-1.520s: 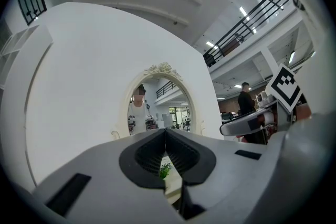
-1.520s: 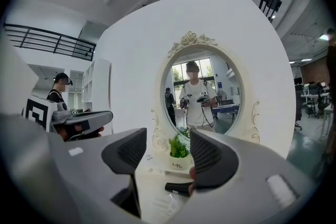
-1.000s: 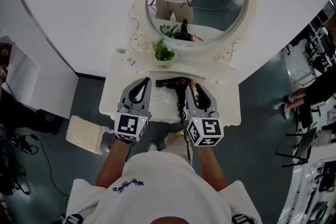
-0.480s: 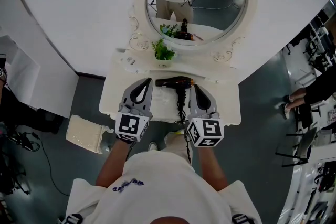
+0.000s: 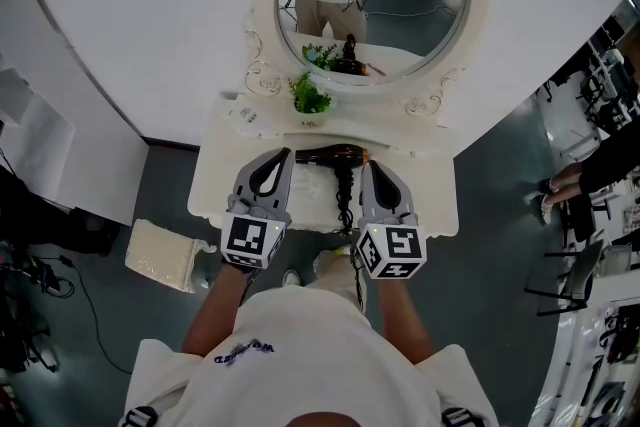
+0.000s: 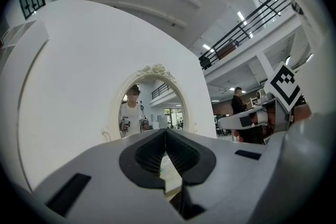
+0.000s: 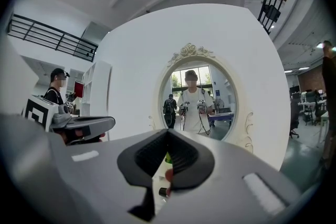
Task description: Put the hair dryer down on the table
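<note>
A black hair dryer [image 5: 330, 155] with a copper band lies flat on the white vanity table [image 5: 222, 183], its handle and coiled cord [image 5: 346, 207] running toward me. My left gripper [image 5: 281, 153] hovers just left of its body, jaws shut and empty; in the left gripper view [image 6: 165, 130] the pads meet. The right gripper [image 5: 366, 165] hangs just right of the handle, apart from it, also shut on nothing. Its tips touch in the right gripper view [image 7: 168, 131]. Both point level at the mirror.
An oval mirror [image 5: 375, 5] in an ornate white frame stands behind the table, with a small green plant [image 5: 311, 99] at its foot. A beige cushion [image 5: 165, 255] lies on the floor to the left. Another person's feet [image 5: 558, 193] show at the right edge.
The right gripper's jaws, parted beside the dryer's handle a second ago, have closed with nothing in them. The dryer and the left gripper have stayed put.
</note>
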Motion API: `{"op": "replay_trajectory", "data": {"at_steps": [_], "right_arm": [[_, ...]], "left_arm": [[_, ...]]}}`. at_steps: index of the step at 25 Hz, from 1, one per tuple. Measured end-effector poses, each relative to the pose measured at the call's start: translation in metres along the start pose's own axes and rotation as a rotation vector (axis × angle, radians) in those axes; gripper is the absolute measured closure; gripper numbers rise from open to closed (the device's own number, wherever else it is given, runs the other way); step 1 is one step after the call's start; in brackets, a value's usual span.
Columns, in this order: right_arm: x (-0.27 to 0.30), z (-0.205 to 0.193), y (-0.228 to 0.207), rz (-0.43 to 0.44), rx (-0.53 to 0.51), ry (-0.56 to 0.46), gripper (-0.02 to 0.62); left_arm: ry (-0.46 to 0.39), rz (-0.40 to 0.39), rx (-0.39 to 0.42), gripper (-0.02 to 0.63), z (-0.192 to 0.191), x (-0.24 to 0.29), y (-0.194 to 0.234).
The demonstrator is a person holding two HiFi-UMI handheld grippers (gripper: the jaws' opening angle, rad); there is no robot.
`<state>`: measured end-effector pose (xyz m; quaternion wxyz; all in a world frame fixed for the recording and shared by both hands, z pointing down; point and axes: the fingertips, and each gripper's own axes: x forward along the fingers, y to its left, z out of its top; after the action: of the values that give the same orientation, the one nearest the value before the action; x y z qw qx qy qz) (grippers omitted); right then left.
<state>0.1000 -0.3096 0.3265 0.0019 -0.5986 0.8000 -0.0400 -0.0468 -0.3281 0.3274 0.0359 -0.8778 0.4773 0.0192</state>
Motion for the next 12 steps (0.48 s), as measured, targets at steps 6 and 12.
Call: {"op": "replay_trajectory", "data": {"at_steps": [6, 12], "right_arm": [[0.0018, -0.0003, 0.0015, 0.001, 0.003, 0.002, 0.584], [0.0025, -0.0014, 0.0021, 0.006, 0.012, 0.007, 0.584]], "left_arm": [[-0.002, 0.002, -0.001, 0.595, 0.0020, -0.0003, 0.0022], [-0.003, -0.001, 0.000, 0.595, -0.0002, -0.0001, 0.0028]]}}
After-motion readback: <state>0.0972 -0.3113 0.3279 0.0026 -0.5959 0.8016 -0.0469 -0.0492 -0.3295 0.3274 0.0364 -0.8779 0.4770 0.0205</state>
